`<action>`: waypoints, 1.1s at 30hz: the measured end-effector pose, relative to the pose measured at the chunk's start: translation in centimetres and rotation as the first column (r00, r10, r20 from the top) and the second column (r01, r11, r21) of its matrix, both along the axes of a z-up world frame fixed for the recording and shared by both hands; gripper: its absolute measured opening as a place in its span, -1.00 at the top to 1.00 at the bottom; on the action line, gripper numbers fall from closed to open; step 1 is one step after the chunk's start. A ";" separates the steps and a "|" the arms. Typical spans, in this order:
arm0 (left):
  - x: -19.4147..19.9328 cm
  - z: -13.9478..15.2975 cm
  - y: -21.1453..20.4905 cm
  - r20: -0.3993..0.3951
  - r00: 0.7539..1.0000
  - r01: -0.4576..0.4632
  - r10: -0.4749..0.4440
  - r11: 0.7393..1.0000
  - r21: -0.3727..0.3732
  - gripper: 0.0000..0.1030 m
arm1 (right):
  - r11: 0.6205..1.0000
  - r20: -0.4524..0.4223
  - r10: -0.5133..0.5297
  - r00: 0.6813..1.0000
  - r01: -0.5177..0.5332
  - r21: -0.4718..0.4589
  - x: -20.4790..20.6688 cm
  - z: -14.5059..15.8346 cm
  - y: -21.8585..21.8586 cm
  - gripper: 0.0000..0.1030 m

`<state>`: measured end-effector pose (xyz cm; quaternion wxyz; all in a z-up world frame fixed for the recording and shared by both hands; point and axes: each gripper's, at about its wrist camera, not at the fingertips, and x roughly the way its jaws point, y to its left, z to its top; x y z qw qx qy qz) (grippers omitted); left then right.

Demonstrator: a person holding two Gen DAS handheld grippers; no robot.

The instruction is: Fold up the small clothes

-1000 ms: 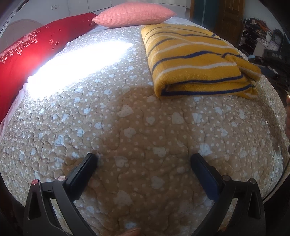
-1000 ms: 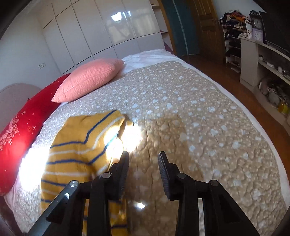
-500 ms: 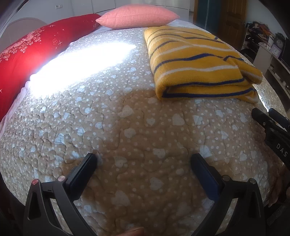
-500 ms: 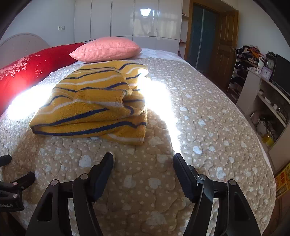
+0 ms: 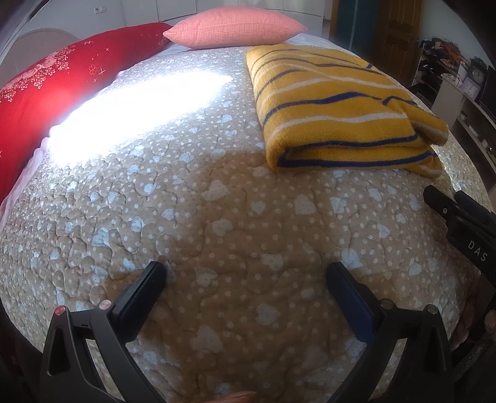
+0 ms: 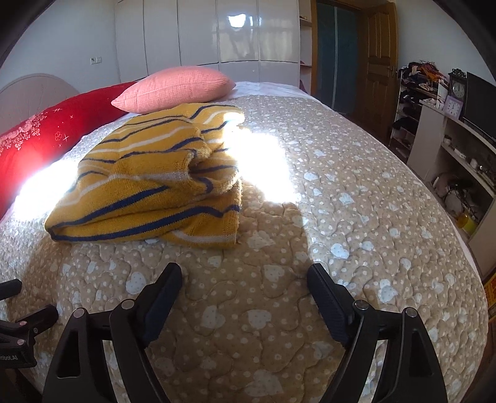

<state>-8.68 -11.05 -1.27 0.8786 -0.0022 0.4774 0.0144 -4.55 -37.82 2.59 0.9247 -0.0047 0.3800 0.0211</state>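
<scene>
The yellow striped sweater (image 5: pixel 338 108) lies folded into a thick rectangle on the quilted bed (image 5: pixel 217 217), its far end close to the pink pillow (image 5: pixel 235 29), with the red pillow (image 5: pixel 62 80) well off to its 9 o'clock. Neither tool touches it. The left gripper (image 5: pixel 246 274) hovers over bare quilt with its fingers spread wide and nothing between them; from there the sweater sits toward 1 o'clock, its long axis running away from the camera toward the pillows. The right gripper (image 6: pixel 245 279) is likewise spread and empty, and in its view the sweater (image 6: pixel 148 179) lies near, at about 11 o'clock, the folded near edge facing the fingers and a looser, ragged corner on the 3 o'clock side. Judging from this, the right gripper is the nearer one, closest to that loose corner. The fold looks largely done; any tidying would probably start at that corner.
</scene>
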 end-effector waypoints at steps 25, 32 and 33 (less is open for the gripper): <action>0.4 0.1 -0.8 0.003 1.000 -0.015 0.015 0.999 0.028 -1.00 | 1.000 0.000 0.005 1.000 -0.005 -0.016 0.0 -0.2 0.4 -0.77; 0.6 0.0 -0.7 -0.010 1.000 -0.012 0.013 1.000 0.026 -1.00 | 1.000 0.000 0.007 1.000 -0.007 -0.017 0.0 -0.3 0.4 -0.79; 0.7 0.0 -0.7 -0.010 1.000 -0.011 0.011 1.000 0.026 -1.00 | 1.000 0.000 0.007 1.000 -0.007 -0.017 0.0 -0.3 0.4 -0.79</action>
